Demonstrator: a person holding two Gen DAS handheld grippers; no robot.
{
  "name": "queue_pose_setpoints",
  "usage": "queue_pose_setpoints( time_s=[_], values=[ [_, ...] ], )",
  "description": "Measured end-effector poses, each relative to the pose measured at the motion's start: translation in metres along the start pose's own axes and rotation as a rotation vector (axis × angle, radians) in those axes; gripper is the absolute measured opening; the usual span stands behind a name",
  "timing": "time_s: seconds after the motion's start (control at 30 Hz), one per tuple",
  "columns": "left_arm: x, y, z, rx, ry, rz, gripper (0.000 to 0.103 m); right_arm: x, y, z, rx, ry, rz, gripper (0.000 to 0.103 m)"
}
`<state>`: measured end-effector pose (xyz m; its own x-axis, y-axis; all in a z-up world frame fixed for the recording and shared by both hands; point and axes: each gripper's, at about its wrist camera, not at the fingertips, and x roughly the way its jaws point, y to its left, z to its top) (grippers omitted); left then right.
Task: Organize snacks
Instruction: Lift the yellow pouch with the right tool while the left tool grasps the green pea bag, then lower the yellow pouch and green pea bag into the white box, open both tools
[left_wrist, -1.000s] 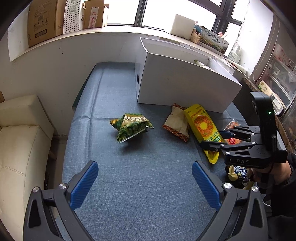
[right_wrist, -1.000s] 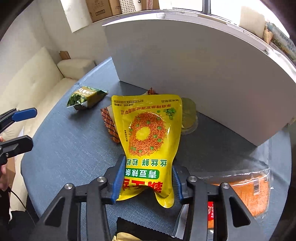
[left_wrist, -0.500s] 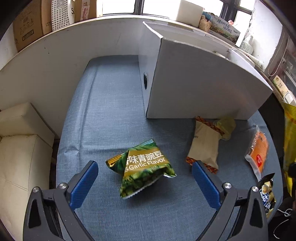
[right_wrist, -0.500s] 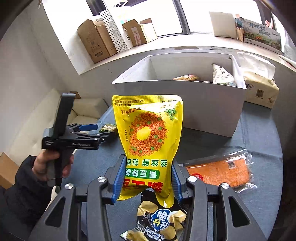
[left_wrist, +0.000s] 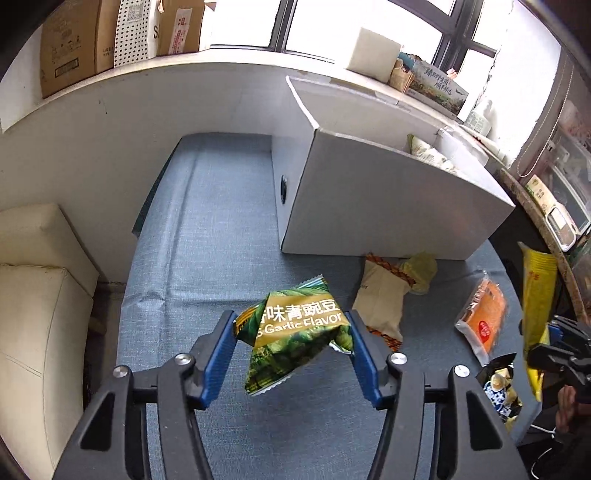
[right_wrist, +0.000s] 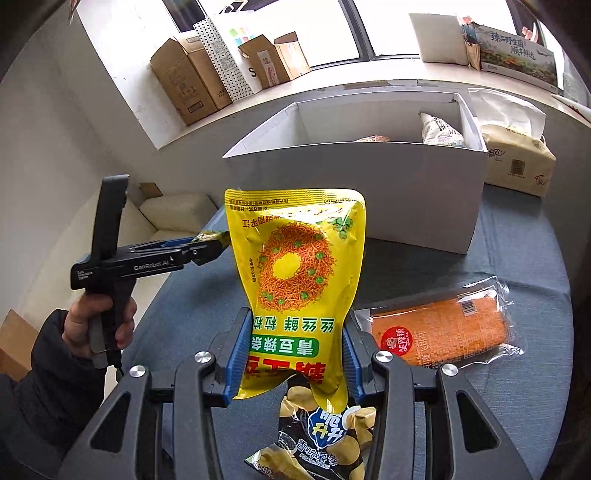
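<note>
My left gripper (left_wrist: 291, 332) is shut on a green garlic pea bag (left_wrist: 295, 336) and holds it above the blue table (left_wrist: 207, 229). My right gripper (right_wrist: 295, 350) is shut on a yellow snack bag (right_wrist: 295, 273), held upright above the table; this bag also shows at the right edge of the left wrist view (left_wrist: 537, 291). The white box (left_wrist: 388, 206) stands at the back of the table with a few snacks inside. The left gripper (right_wrist: 207, 247) with its green bag shows in the right wrist view.
On the table lie a beige packet (left_wrist: 380, 299), a pale green packet (left_wrist: 419, 267), an orange packet (right_wrist: 443, 328) and a black potato stick bag (right_wrist: 317, 439). A tissue pack (right_wrist: 517, 158) stands right of the box. A cream sofa (left_wrist: 37, 295) is at the left.
My left gripper has closed on the green pea bag and lifted it off the table. My right gripper has raised the yellow bag a little higher.
</note>
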<state>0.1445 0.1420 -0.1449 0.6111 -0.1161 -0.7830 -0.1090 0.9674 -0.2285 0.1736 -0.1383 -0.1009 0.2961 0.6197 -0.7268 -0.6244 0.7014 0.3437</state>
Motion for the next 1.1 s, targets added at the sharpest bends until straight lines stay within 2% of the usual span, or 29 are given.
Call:
queue_pose_setpoints(
  time_s=[0.2,0.37,0.5,0.6,0.73,0.87,0.9,0.93,0.97,1.0,1.03,1.1],
  values=[
    [-0.052,-0.03,0.01,0.053,-0.099,-0.037,0.06,-0.005,-0.002,0.006,0.01,-0.026,0.017,0.048],
    [-0.084,-0.061,0.04,0.122,-0.186,-0.067,0.06,-0.023,-0.007,0.027,0.017,-0.08,0.023,0.048],
    [-0.094,-0.078,0.073,0.171,-0.237,-0.09,0.06,-0.04,-0.012,0.057,0.016,-0.135,0.03,0.048],
    [-0.082,-0.087,0.107,0.182,-0.249,-0.091,0.06,-0.038,-0.022,0.089,0.039,-0.15,0.027,0.048],
    [-0.047,-0.089,0.148,0.175,-0.231,-0.07,0.06,-0.011,-0.037,0.139,0.09,-0.123,0.039,0.048],
    [0.001,-0.084,0.168,0.171,-0.181,-0.02,0.061,0.027,-0.047,0.185,0.13,-0.085,0.011,0.049],
    [0.011,-0.081,0.169,0.168,-0.162,-0.023,0.064,0.037,-0.049,0.194,0.141,-0.074,0.019,0.05],
    [0.02,-0.077,0.167,0.162,-0.143,-0.028,0.074,0.047,-0.05,0.201,0.146,-0.065,0.015,0.062],
    [0.027,-0.074,0.165,0.153,-0.133,-0.018,0.083,0.055,-0.05,0.208,0.151,-0.067,-0.002,0.081],
    [0.03,-0.071,0.162,0.147,-0.133,-0.003,0.103,0.062,-0.05,0.213,0.152,-0.07,-0.008,0.09],
    [0.031,-0.067,0.159,0.139,-0.141,0.004,0.103,0.067,-0.05,0.217,0.148,-0.07,-0.015,0.096],
    [0.028,-0.061,0.153,0.123,-0.141,-0.028,0.103,0.071,-0.048,0.22,0.137,-0.083,-0.05,0.096]
  ],
)
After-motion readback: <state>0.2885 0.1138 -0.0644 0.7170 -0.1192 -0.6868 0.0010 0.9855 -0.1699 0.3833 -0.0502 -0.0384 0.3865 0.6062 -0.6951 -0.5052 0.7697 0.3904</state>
